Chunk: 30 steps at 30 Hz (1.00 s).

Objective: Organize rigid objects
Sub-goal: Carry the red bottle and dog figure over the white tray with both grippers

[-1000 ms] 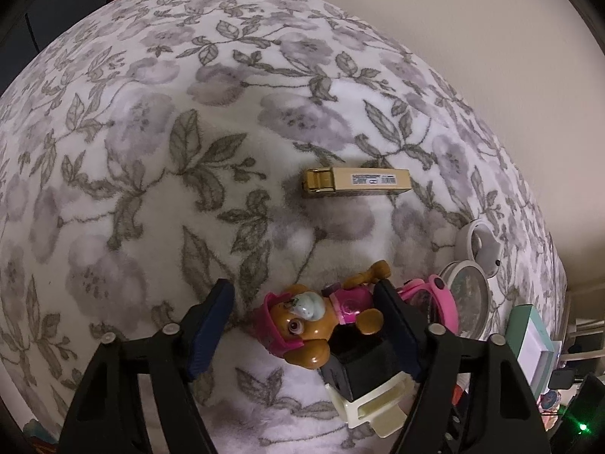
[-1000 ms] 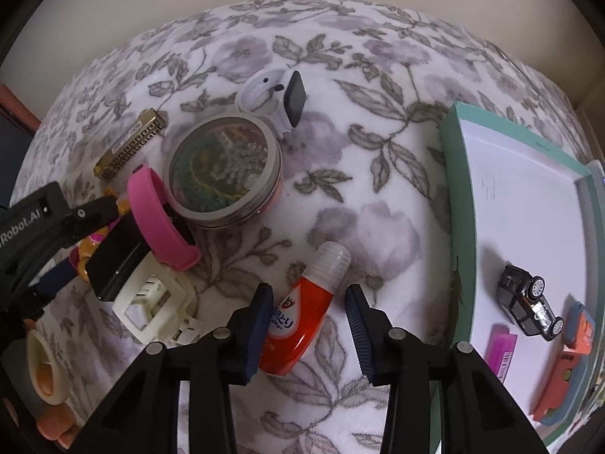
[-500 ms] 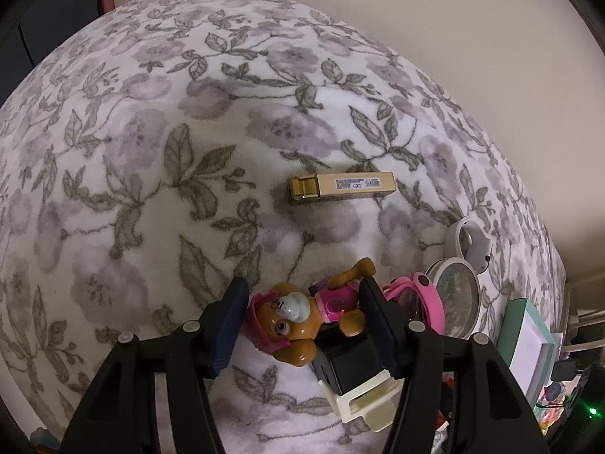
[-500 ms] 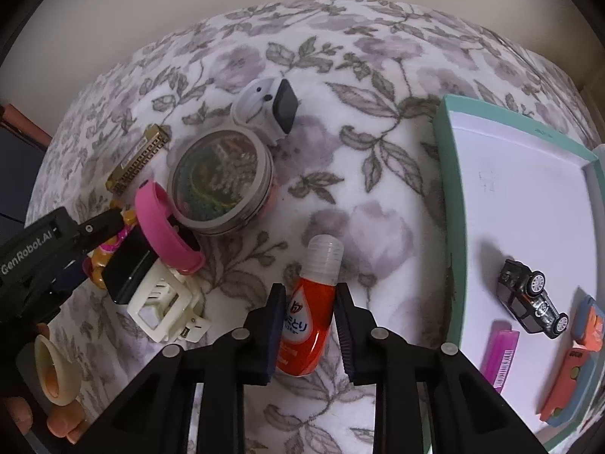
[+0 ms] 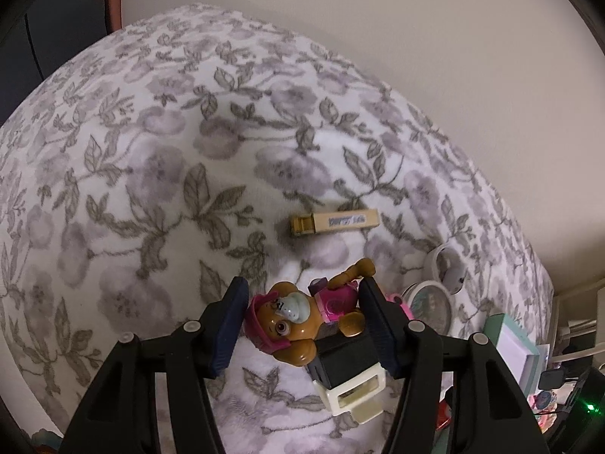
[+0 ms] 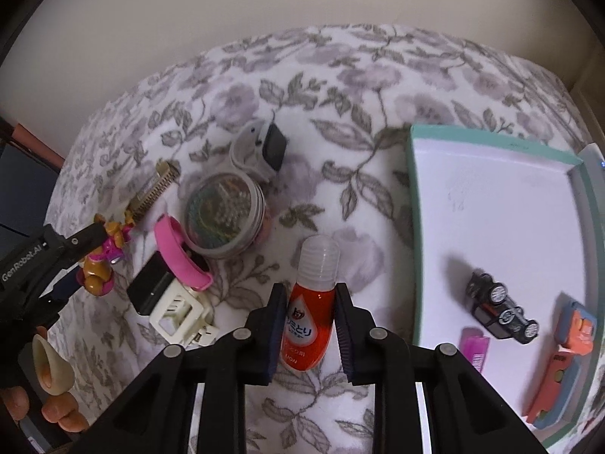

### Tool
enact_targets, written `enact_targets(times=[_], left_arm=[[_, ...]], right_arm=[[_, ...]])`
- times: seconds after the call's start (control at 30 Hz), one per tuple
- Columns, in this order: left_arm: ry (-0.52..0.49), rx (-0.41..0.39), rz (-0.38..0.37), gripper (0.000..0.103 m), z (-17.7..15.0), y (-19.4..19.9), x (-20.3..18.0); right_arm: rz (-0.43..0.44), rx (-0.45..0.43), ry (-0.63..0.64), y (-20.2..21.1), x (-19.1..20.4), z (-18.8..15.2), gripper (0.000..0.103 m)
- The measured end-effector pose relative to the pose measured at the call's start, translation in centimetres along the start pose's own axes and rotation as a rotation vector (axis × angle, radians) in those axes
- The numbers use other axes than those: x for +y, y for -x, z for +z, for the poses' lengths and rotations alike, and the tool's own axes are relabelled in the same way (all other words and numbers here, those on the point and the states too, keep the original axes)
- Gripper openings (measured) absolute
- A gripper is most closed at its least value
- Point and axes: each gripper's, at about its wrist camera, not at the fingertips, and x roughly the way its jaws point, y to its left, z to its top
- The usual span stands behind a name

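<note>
- Left gripper: pointing steeply down at the floral blanket, low centre of the left wrist view; both dark blue pads are pressing on the toy pup figure, one on its pink cap, the other on its pink torso. The jaws have just been closing on the figure.
- Toy pup figure: lying sideways between the pads, one brown leg sticking toward the upper right.
- Black block and cream clip: lying just under the figure, lower centre.
- Gold harmonica: lying flat on the blanket above the figure, apart from it.
- Right gripper: also aiming steeply down, bottom centre of the right wrist view; its jaws have just been closing and are now clamping the orange bottle by its body, clear ribbed cap pointing up-frame.
- Round tin, pink band and white watch: clustering left of the bottle, centre left.
- Person's fingers: showing at the lower left edge, behind the left tool.
- Teal-rimmed tray: occupying the right side, holding a black toy car, a magenta piece and an orange-and-blue item.
</note>
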Motion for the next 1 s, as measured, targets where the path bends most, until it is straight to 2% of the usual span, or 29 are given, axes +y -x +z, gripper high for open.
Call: enact_targets(times=[0.13,0.23,0.5,0.77,1.0], left_arm=[[0.001,-0.049,-0.02,0.062,0.7,2.1,-0.2],[-0.01,-0.092,-0.045,0.062,1.0,3.9,-0.7],[-0.078,-0.138,-0.178,0.062,0.4,7.8,-3.9],[-0.205,-0.15,-0.27,0.062,-2.1,9.6,-8.8],[-0.373,-0.131,-0.318,0.062,-6.4,9.5,-14.5]], right_arm=[[0.005,-0.048,-0.008,2.1,-0.2,0.4,0.027],[0.005,-0.121,-0.006,4.8,-0.5,0.9,0.027],[-0.049,-0.295,-0.036,11.9,-2.5,1.2,0.027],[-0.132,-0.348,-0.125,14.7,-7.5,0.5,0.027],[-0.23,-0.363,-0.209,16.4,-12.4,-0.2,0.027]])
